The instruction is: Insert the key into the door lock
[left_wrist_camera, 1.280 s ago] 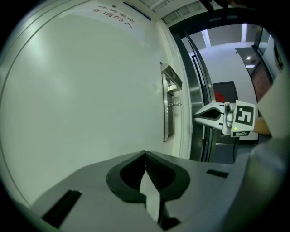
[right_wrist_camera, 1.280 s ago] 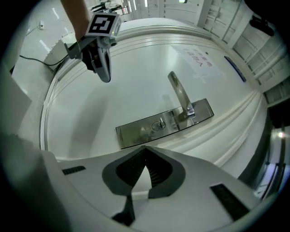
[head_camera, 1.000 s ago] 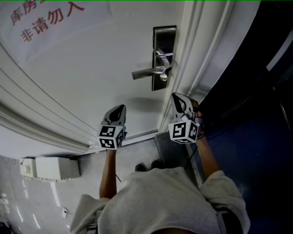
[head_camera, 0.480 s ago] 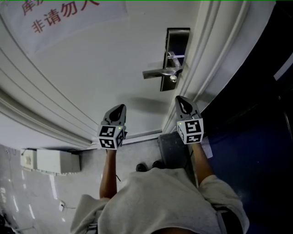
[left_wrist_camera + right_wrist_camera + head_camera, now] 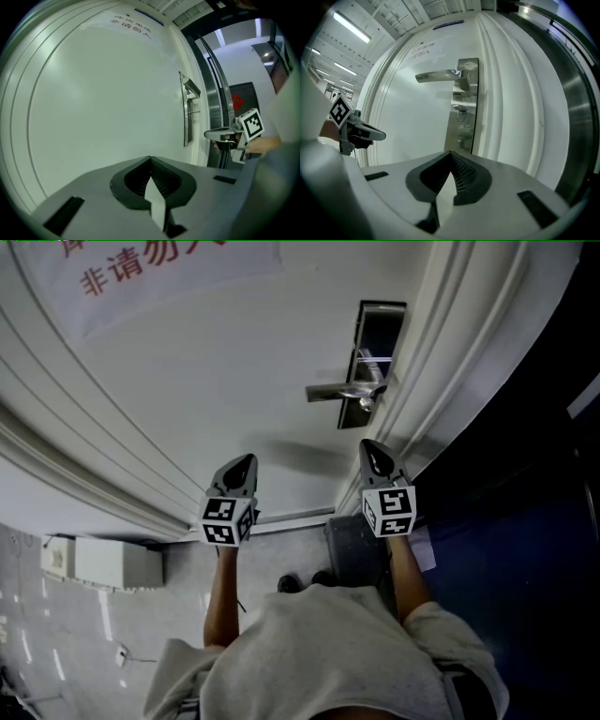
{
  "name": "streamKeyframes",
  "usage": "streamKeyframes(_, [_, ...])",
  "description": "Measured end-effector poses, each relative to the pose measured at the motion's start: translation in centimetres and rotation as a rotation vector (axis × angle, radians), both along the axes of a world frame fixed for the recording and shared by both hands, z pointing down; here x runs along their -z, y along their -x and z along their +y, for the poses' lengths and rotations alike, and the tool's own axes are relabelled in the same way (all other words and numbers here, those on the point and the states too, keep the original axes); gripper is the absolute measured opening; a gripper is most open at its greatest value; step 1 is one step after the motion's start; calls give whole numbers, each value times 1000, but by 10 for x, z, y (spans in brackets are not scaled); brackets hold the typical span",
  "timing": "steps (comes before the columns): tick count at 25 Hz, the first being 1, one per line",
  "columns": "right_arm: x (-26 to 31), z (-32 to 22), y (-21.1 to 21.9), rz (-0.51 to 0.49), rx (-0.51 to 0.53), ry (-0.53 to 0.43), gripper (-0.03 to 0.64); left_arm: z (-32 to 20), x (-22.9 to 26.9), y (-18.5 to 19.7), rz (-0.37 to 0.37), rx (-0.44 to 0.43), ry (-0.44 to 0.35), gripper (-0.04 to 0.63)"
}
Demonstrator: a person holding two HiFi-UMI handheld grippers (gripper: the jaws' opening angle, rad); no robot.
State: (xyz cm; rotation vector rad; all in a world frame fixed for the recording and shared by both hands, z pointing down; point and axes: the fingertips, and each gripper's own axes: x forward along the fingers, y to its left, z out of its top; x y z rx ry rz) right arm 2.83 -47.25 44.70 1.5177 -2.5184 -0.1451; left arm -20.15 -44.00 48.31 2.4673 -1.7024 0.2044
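Head view, door lock: steel plate at the right edge of the white door, lever handle pointing left.
Head view, left gripper: aimed at the bare door panel, well left of the door lock, apart from the door.
Head view, right gripper: just under the door lock in the picture, aimed at it, not touching.
Head view, rest: sign with red characters at top left.
Left gripper view, left gripper: jaws pressed together, nothing between them.
Left gripper view, surroundings: door ahead, door lock off to the right, seen edge-on, right gripper just beyond it.
Right gripper view, right gripper: jaws fully together, nothing held.
Right gripper view, door lock: straight ahead above the jaws, with a ring-shaped metal piece on the plate below the lever handle. Cannot tell whether it is the key.
Right gripper view, left gripper: at the left edge, well apart from the door lock.
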Motion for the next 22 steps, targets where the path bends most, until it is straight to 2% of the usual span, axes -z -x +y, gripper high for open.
streamKeyframes(10, [2,1,-4,0,-10,3,21,0,3,-4,26,3,-12,17])
streamKeyframes(22, [4,3,-8,11,-10,-3,21,2,2,-15,14,-19,-6,17])
